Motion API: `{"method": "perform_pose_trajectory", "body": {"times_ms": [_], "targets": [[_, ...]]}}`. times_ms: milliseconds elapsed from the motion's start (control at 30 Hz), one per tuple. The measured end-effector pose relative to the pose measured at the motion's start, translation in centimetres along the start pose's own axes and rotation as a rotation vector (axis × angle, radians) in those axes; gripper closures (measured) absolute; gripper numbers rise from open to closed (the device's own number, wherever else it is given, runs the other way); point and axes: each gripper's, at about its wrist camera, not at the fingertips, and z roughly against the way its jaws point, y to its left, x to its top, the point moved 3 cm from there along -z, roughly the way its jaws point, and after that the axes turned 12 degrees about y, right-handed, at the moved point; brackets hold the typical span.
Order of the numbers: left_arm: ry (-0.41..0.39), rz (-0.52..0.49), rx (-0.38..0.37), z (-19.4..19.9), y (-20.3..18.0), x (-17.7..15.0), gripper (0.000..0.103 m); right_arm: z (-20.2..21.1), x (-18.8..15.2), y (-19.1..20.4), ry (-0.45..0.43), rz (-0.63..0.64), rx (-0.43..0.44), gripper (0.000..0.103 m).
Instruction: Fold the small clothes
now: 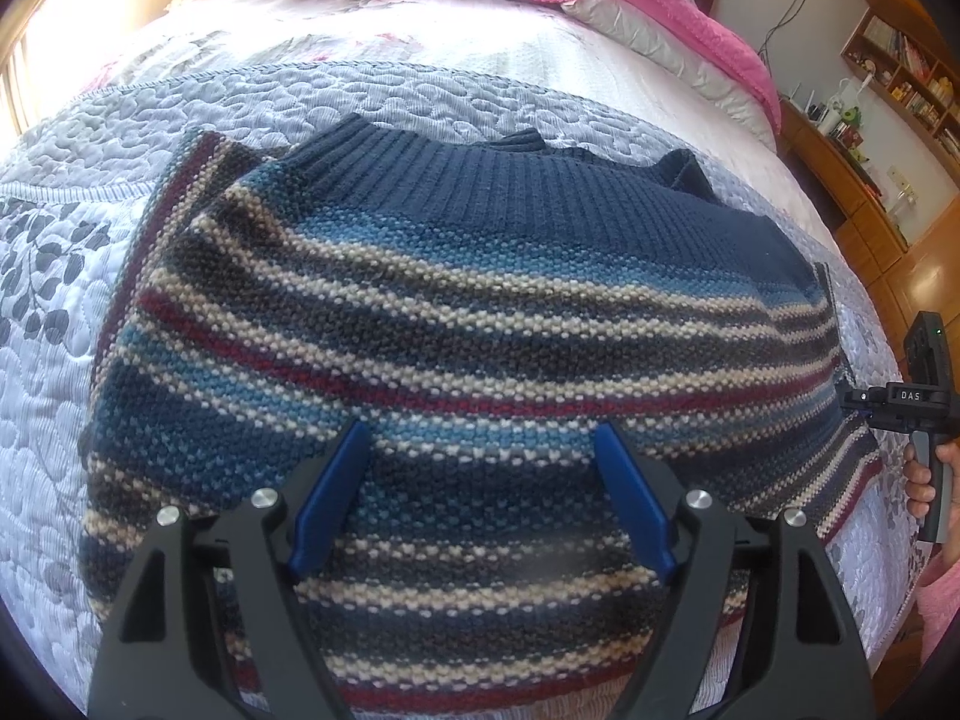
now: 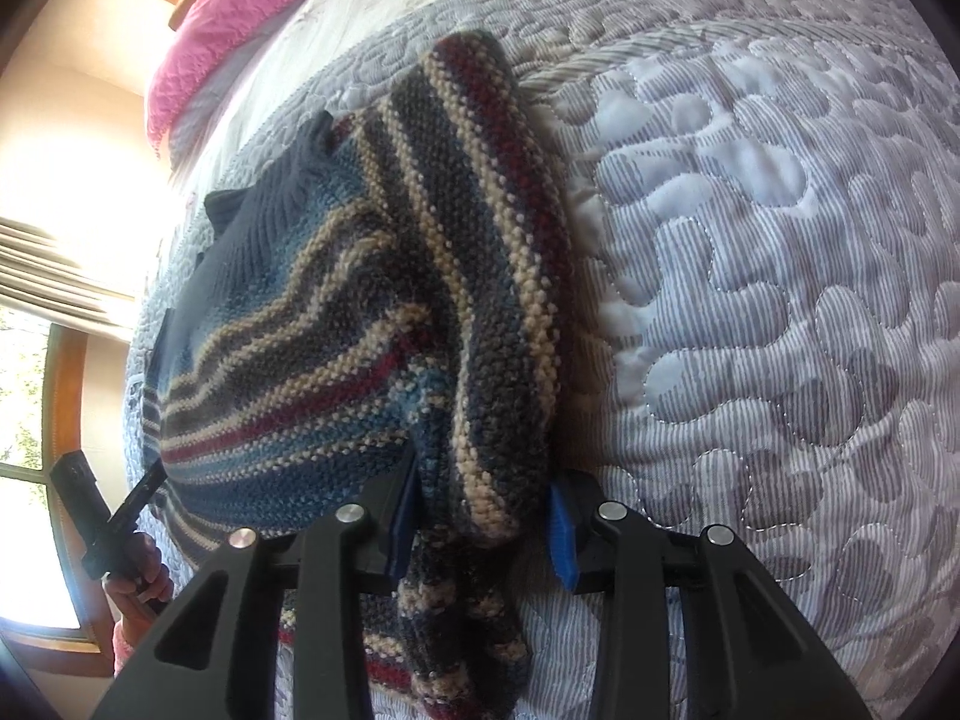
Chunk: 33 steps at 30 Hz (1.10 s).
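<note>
Right gripper point(image 2: 480, 516), jaws parted, straddles a sleeve of the sweater point(image 1: 456, 324), apparently ungripped; left gripper point(image 1: 480, 480) open; sweater's length runs across the bed point(image 1: 420, 96), collar toward its far edge.

Left tool point(image 1: 480, 450) fingers spread wide; right tool point(image 2: 480, 498) likewise spread.

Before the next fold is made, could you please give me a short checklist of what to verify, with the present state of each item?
1. Sweater lies on the quilt: ok.
2. Left gripper open, over the sweater body: ok.
3. Right gripper astride the sleeve, jaws apart: ok; whether the pads already pinch the knit: cannot tell.
4. Sleeve flat and smooth: not ok, it is bunched and hangs in folds near the right gripper.
5. Collar visible at the far edge, rib flat: ok.
6. Other sleeve's position: cannot tell.
</note>
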Motion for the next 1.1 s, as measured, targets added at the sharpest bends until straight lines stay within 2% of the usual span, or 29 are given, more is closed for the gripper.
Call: {"method": "perform_pose_trajectory", "body": {"times_ms": [133,200,300,400,467,733,900,1100], "targets": [[0.025,0.014,-0.001,0.2,-0.1,0.5,0.025,0.6,0.1,1.3,0.004,-0.037,-0.06,0.067],[0.045,0.043,-0.006,1.3,0.1,0.5,0.03,1.9,0.0,2.8,-0.013,-0.037,-0.049,0.069],[0.016,0.09,-0.022,3.9,1.3,-0.2,0.03,4.0,-0.3,6.0,-0.035,0.012,-0.01,0.069],[-0.011,0.111,-0.012,5.7,2.8,-1.1,0.03,4.9,-0.3,9.9,-0.029,0.071,-0.006,0.069],[-0.017,0.129,-0.031,6.3,3.7,-1.5,0.03,4.7,-0.3,12.9,-0.019,0.113,-0.019,0.069],[-0.012,0.151,-0.057,6.3,5.7,-3.0,0.03,1.6,-0.8,22.5,0.032,0.263,-0.038,0.07],[-0.018,0.15,-0.081,6.3,5.9,-3.5,0.03,-1.8,-0.8,25.4,0.082,0.299,-0.061,0.071],[-0.023,0.145,-0.092,6.6,5.8,-3.6,0.03,-6.2,-1.3,25.8,0.143,0.321,-0.12,0.074]]}}
